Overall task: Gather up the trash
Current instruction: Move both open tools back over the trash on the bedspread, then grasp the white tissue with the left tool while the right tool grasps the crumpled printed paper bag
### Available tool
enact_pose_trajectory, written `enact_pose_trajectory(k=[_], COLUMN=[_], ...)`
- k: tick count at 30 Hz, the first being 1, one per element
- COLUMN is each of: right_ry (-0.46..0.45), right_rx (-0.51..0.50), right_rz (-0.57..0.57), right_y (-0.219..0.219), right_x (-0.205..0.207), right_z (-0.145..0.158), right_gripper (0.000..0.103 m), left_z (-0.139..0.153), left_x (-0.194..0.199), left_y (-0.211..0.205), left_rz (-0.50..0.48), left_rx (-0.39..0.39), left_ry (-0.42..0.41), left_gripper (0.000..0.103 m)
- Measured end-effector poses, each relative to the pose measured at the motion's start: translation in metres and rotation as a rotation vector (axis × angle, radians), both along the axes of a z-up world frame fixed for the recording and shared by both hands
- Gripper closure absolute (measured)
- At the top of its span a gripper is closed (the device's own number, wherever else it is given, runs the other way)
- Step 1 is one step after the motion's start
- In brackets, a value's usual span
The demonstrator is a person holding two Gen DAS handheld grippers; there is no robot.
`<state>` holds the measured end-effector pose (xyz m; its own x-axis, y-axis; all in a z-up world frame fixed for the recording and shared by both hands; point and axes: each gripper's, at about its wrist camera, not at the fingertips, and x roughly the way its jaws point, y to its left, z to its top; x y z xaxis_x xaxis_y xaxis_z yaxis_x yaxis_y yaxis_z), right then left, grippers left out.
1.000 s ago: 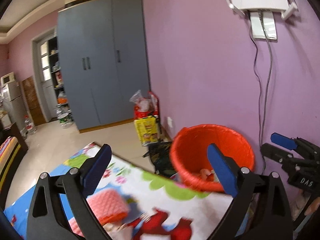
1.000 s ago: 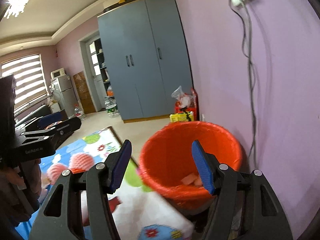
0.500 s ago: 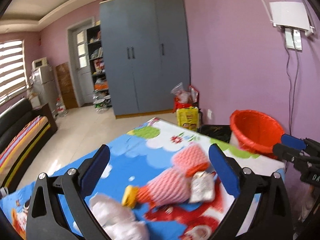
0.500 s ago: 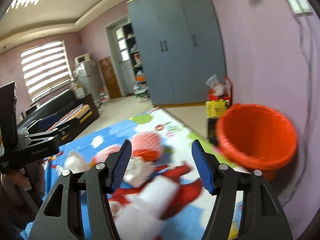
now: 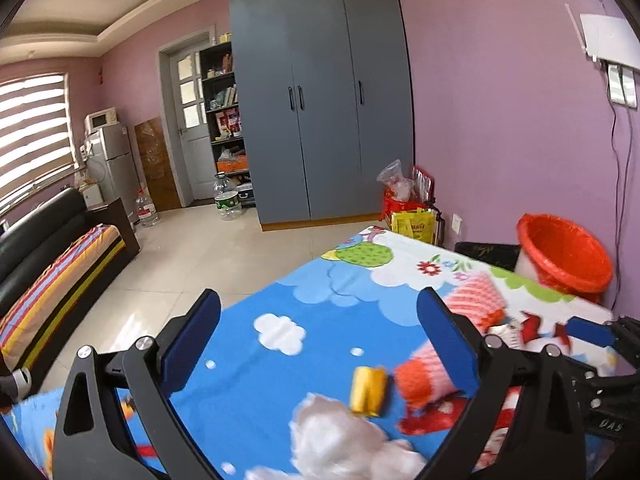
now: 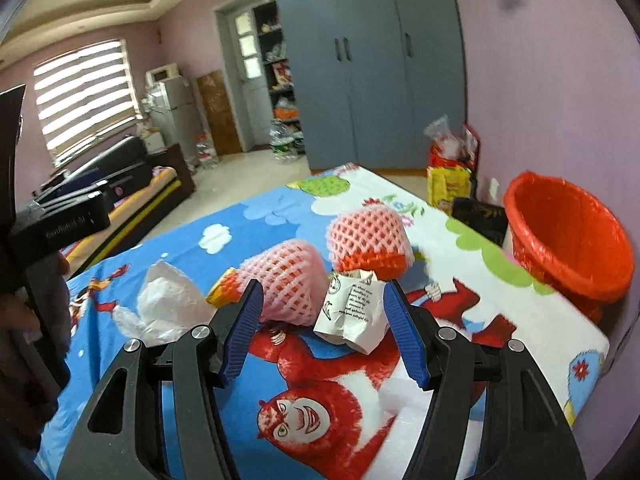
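Observation:
Trash lies on a cartoon-print table cover point(image 6: 360, 400). My right gripper point(image 6: 324, 332) is open, just in front of a crumpled printed paper point(image 6: 352, 312) and a pink foam net point(image 6: 286, 280). A second pink net point(image 6: 368, 236), a yellow wrapper point(image 6: 220, 294) and white tissue point(image 6: 168, 300) lie nearby. The red bin point(image 6: 568, 236) stands past the table's right edge. My left gripper point(image 5: 316, 340) is open and empty above the table, near white tissue point(image 5: 340, 436), the yellow wrapper point(image 5: 368, 390) and a pink net point(image 5: 424, 376). The bin point(image 5: 564, 256) is at far right.
A blue wardrobe point(image 5: 320, 100) stands at the back wall, with bags point(image 5: 412, 208) beside it. A black sofa point(image 5: 48, 272) is at left. Water bottles point(image 5: 228, 200) stand on the floor. Cables hang down the pink wall point(image 5: 624, 168) above the bin.
Both grippers have swung away from the red bin and back over the table. The trash on the cover has come into view. Both stay open and empty.

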<state>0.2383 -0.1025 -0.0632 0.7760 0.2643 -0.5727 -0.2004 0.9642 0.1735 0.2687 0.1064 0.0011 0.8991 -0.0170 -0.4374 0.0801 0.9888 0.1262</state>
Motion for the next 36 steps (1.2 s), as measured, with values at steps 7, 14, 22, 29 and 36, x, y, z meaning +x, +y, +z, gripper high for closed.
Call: enact_pose_trajectory(k=[7, 14, 22, 29, 36], right_ry=[0.061, 0.132, 0.164, 0.189, 0.155], right_rx=[-0.06, -0.075, -0.096, -0.151, -0.147], right_rz=[-0.128, -0.161, -0.139, -0.143, -0.116], right_y=[0.009, 0.008, 0.017, 0.023, 0.023], right_x=[0.019, 0.036, 0.044, 0.053, 0.051], right_z=[-0.023, -0.042, -0.051, -0.057, -0.058], right_gripper=[0.044, 0.044, 0.044, 0.044, 0.054], left_z=[-0.026, -0.091, -0.109, -0.137, -0.131], left_x=[0.056, 0.077, 0.047, 0.063, 0.051], left_y=[0.053, 0.044, -0.007, -0.012, -0.022], left_rz=[-0.032, -0.192, -0.383, -0.292, -0.33], left_rx=[0.012, -0.034, -0.009, 0.032, 0.055], left_ry=[0.056, 0.28, 0.372, 0.443, 0.39], left_gripper=[0.019, 0.039, 0.039, 0.06, 0.079])
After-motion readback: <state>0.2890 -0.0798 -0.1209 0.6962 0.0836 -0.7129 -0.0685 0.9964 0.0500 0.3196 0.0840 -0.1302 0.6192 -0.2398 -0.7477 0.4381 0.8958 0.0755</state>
